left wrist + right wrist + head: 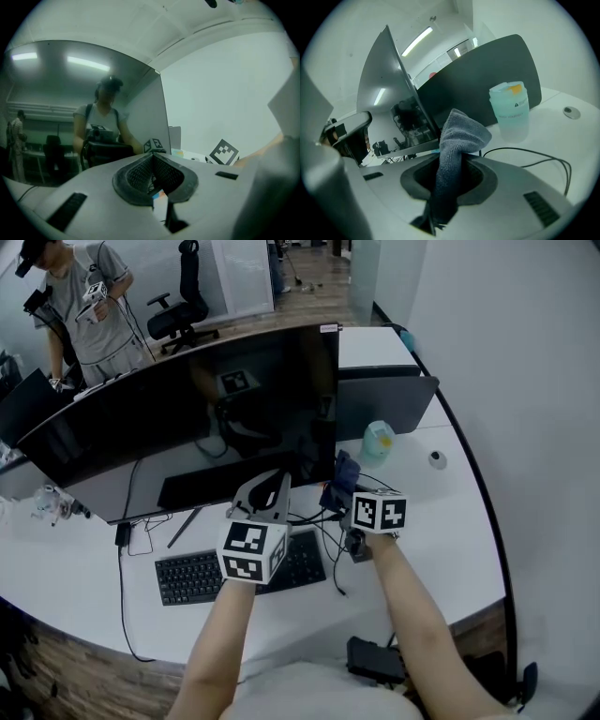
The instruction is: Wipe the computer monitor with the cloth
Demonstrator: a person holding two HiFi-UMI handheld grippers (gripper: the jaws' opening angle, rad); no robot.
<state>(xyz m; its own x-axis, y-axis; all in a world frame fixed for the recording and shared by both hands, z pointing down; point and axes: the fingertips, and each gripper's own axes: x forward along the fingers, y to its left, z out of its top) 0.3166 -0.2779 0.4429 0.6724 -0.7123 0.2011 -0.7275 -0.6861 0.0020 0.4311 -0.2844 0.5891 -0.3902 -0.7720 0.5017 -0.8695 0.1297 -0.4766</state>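
Note:
A wide curved black monitor (187, 418) stands on the white desk (441, 549), its screen off and reflecting the room. My right gripper (342, 479) is shut on a grey-blue cloth (457, 140), which sticks up between its jaws, just right of the screen's lower right corner (401, 93). My left gripper (272, 495) hovers before the screen's lower middle, its jaws closed together with nothing held. In the left gripper view the screen (84, 108) fills the left half, and the left gripper (152, 159) points at it.
A black keyboard (202, 576) lies under my hands with cables beside it. A second dark monitor (384, 401) and a clear plastic tub (509, 110) stand right of the screen. A person (84, 296) stands beyond the desk, an office chair (183, 306) nearby.

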